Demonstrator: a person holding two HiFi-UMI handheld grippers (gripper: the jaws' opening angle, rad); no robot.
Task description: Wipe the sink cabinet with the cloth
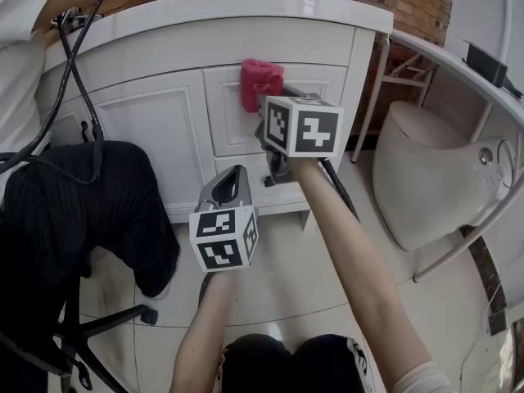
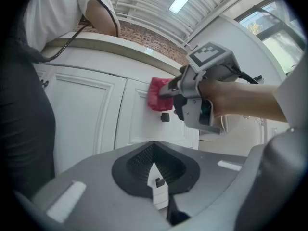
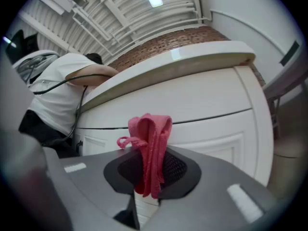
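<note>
The white sink cabinet (image 1: 155,129) stands under the worktop, and a seated person (image 1: 49,211) leans at its left end. The right gripper (image 3: 153,177) has its jaws pressed firmly on the red cloth (image 1: 259,83). The cloth hangs folded between them and seems to touch the drawer front near the cabinet's top right corner, just under the worktop edge. The left gripper (image 2: 155,170) hangs lower, jaws together, with nothing in them. I judge the wiping is under way. No wiped trace shows, and the 2 doors at the left seem not yet done.
</note>
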